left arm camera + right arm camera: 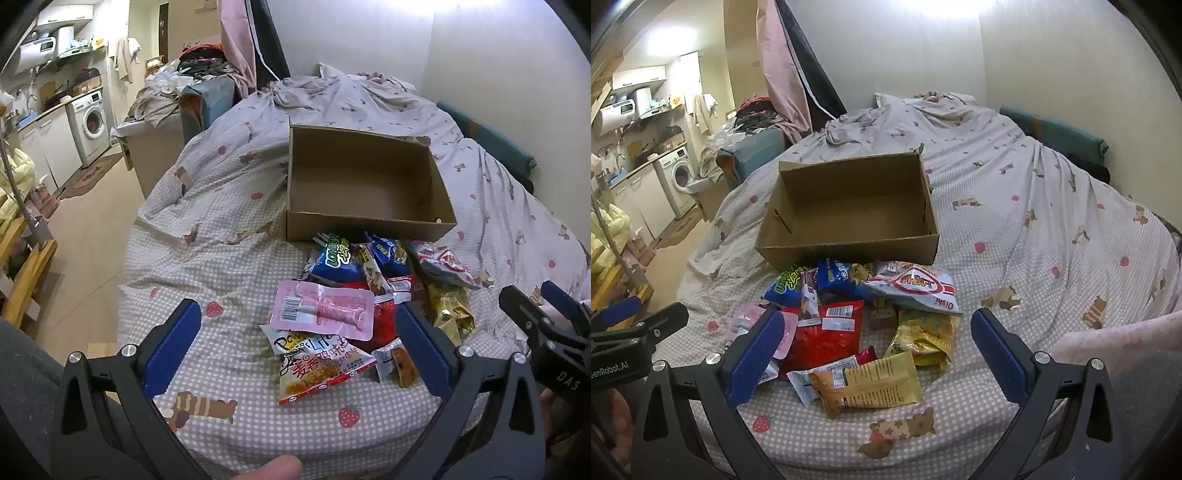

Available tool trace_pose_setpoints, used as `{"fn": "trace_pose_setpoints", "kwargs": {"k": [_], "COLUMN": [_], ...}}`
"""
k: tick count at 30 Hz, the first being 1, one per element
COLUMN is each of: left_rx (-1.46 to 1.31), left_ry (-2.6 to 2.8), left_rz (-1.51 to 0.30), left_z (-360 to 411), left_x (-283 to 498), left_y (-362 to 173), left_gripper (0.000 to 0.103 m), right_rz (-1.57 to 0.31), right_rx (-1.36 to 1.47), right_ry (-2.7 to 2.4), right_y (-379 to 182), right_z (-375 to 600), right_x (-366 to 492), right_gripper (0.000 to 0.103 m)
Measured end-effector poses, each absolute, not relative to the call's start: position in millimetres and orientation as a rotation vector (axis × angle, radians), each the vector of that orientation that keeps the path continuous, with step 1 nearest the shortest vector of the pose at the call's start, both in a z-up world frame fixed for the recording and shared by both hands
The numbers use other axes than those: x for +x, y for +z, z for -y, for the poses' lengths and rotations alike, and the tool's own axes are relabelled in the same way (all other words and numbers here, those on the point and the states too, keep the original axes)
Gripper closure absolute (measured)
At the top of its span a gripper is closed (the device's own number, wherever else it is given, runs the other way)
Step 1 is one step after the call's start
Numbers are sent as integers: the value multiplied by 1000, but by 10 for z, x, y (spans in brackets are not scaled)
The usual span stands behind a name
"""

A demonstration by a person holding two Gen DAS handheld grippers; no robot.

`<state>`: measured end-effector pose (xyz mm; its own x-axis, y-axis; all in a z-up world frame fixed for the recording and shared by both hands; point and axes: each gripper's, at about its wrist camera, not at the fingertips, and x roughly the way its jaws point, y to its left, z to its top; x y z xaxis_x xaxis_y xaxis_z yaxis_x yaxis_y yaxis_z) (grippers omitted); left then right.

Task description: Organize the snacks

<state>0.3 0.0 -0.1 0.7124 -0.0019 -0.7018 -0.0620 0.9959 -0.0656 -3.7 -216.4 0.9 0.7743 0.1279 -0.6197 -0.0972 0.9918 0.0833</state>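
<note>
- The left gripper (297, 349) is wide open and holds nothing.
- The right gripper (879, 356) is wide open too, with nothing in it.
- The snacks (864, 317) lie in a heap on the bed (1034, 206), just near the brown box (849, 206).
- The red bag (827, 332) is partly hidden under other packs.
- The pink pack (323, 308) lies on top, at the left of the heap.

Right claw (879, 354) spread wide above snack packets (864, 325) heaped on bed (1015, 221), just before empty cardboard box (849, 206).
</note>
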Motion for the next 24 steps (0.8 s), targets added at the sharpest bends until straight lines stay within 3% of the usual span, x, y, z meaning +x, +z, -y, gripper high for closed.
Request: {"fn": "trace_pose_setpoints", "kwargs": {"k": [24], "left_rx": [-91], "left_ry": [53], "left_rz": [-773], "left_z": [-42], "left_x": [14], "left_y": [-20], "left_gripper": [0], "right_rz": [-696], "right_rx": [63], "right_ry": [128], "right_y": [-14], "right_z": [2194], "right_x": [6], "right_gripper": [0]}}
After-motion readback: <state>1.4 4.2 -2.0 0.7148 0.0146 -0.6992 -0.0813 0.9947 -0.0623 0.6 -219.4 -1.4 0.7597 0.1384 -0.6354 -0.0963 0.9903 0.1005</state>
